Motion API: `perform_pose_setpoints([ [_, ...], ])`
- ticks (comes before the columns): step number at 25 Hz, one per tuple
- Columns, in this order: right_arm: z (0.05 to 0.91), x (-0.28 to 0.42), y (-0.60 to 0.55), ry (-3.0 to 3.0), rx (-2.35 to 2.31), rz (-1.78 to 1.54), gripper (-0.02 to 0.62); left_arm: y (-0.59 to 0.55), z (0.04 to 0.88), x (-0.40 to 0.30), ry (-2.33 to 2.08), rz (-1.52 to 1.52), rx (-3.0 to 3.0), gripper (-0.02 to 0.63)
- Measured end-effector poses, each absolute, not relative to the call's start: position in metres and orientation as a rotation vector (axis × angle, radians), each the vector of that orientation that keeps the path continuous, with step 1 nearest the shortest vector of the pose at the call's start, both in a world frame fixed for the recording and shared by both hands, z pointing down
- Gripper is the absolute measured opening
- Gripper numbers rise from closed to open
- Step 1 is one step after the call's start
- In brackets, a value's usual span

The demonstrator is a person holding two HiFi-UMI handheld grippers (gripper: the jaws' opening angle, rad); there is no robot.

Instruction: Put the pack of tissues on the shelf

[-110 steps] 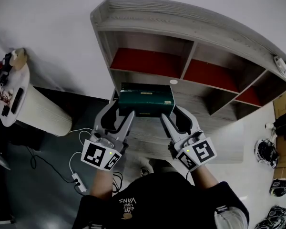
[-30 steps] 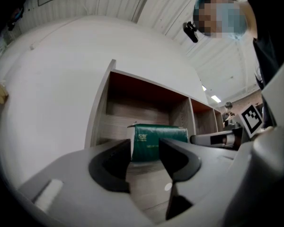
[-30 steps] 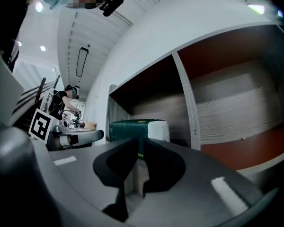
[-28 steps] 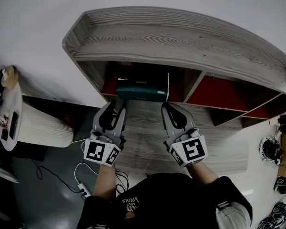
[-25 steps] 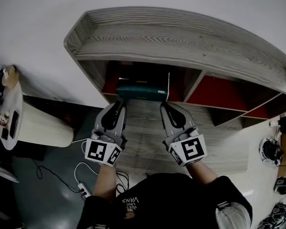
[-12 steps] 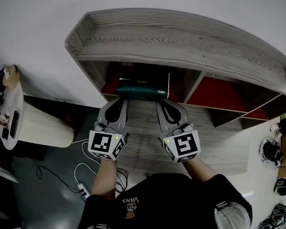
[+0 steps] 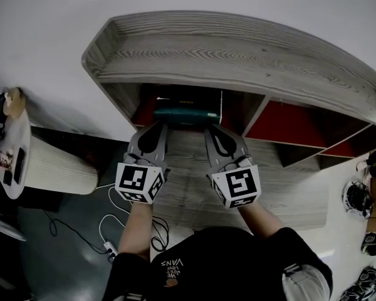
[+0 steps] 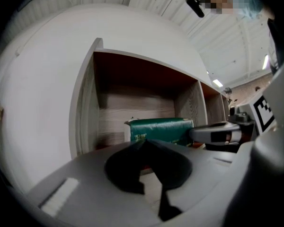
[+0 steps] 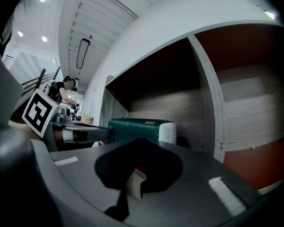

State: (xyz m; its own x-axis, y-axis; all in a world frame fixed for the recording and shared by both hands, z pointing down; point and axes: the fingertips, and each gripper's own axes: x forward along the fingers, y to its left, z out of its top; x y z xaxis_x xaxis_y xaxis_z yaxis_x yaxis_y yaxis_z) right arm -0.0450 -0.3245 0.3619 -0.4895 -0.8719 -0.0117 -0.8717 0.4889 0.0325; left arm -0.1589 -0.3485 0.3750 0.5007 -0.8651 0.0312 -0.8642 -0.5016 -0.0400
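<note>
Head view: the dark green pack of tissues [image 7: 187, 115] lies crosswise in the left compartment of the grey wood-grain shelf [image 7: 238, 49]. It is straight ahead of your left gripper [image 7: 155, 132] and right gripper [image 7: 214, 134], about equally near both.

Left gripper view: your jaws have just been closing and now meet on nothing; the pack sits beyond, right of centre.

Right gripper view: jaws together, empty; the pack sits ahead, slightly left.

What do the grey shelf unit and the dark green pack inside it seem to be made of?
Grey wood-grain shelf unit: probably laminated board, matte; the streaked grain looks printed, though real wood is possible. Dark green tissue pack: thin plastic film, slightly glossy, with creases; white paper shows at one end.
</note>
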Motion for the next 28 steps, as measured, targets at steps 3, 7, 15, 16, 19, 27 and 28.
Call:
perform_pose_setpoints([
  [3, 0.364, -0.044, -0.330, -2.689, 1.596, -0.052, 0.003, -0.353, 0.376, -0.157, 1.559, -0.093, -2.707, 0.059],
  [7, 0.368, -0.045, -0.333, -2.661, 1.594, -0.049, 0.003, -0.358, 0.376, -0.155, 1.556, -0.123, -2.706, 0.060],
  [15, 0.373, -0.048, -0.333, -2.651, 1.579, -0.028, 0.003, -0.362, 0.378, -0.153, 1.575, -0.115, -2.713, 0.060],
  [16, 0.372, -0.047, -0.333, -2.653, 1.581, -0.026, 0.003, -0.361, 0.379, -0.153, 1.575, -0.113, -2.716, 0.060],
  [19, 0.371, -0.047, -0.328, -2.664, 1.579, -0.025, 0.003, -0.356, 0.380, -0.155, 1.585, -0.099, -2.717, 0.059],
  [27, 0.371, -0.049, -0.304, -2.721, 1.529, -0.015, 0.003, -0.329, 0.385, -0.162, 1.620, -0.094, -2.706, 0.052],
  [28, 0.372, -0.049, -0.300, -2.724, 1.526, -0.014, 0.003, -0.324, 0.386, -0.163, 1.622, -0.096, -2.705, 0.052],
])
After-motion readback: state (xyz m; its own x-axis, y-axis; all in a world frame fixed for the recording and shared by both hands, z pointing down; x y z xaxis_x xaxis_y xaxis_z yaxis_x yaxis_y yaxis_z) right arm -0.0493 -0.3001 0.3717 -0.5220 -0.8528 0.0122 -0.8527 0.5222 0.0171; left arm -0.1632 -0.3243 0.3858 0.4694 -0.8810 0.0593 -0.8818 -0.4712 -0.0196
